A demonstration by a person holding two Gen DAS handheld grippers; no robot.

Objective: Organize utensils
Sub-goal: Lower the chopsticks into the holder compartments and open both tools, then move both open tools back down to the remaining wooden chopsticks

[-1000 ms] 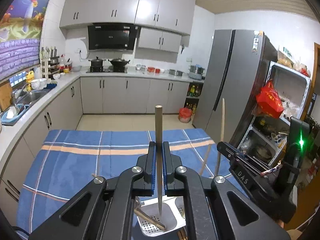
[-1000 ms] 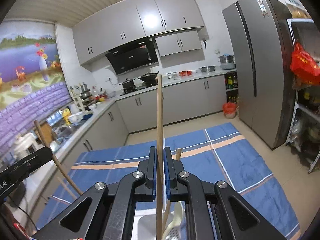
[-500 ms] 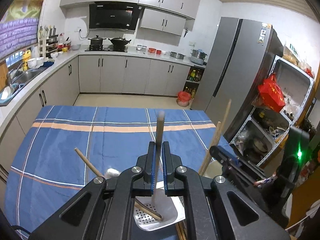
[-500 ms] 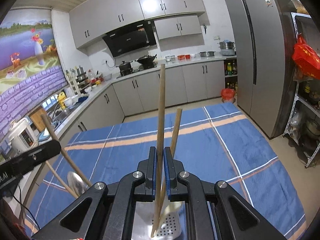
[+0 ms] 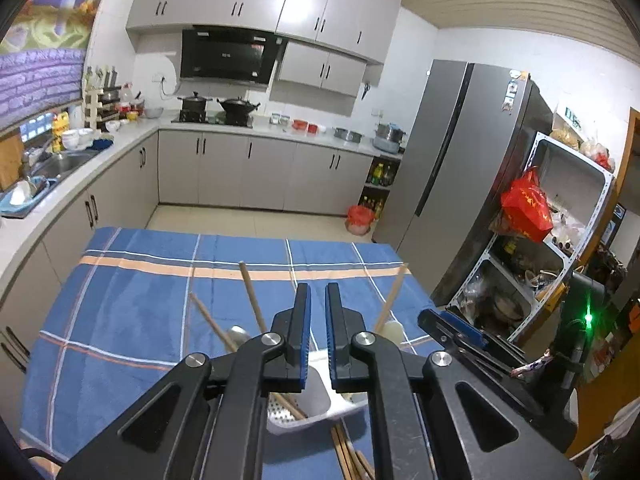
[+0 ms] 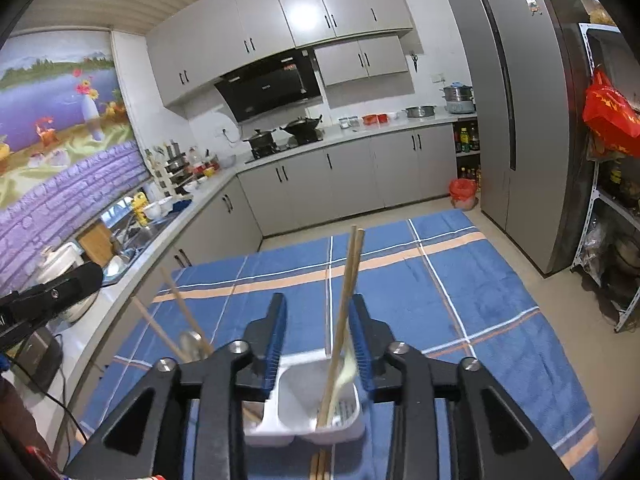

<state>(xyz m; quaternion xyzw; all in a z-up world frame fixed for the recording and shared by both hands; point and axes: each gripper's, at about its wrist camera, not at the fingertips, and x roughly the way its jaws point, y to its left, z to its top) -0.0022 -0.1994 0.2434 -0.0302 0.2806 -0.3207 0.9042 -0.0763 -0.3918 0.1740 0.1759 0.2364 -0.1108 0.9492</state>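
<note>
A white two-compartment utensil holder (image 6: 304,400) stands on the blue checked tablecloth (image 6: 460,300). Two wooden chopsticks (image 6: 346,300) and a pale spoon lean in its right compartment, between the open fingers of my right gripper (image 6: 318,320), which holds nothing. In the left wrist view the holder (image 5: 316,404) sits under my left gripper (image 5: 316,304), whose jaws stand slightly apart and empty. Wooden chopsticks (image 5: 250,296) and a metal ladle (image 5: 238,334) lean in its left compartment. More chopsticks (image 5: 348,456) lie on the cloth in front of the holder.
The other gripper shows at the right of the left wrist view (image 5: 472,344) and at the left of the right wrist view (image 6: 52,292). Kitchen counter with a sink (image 6: 132,232) runs along the left. A grey fridge (image 6: 520,120) and a metal shelf (image 5: 552,240) stand to the right.
Both grippers held upright chopsticks before. Both have opened and let them go into the holder, where they now lean. The right jaws opened wide, the left only slightly.
</note>
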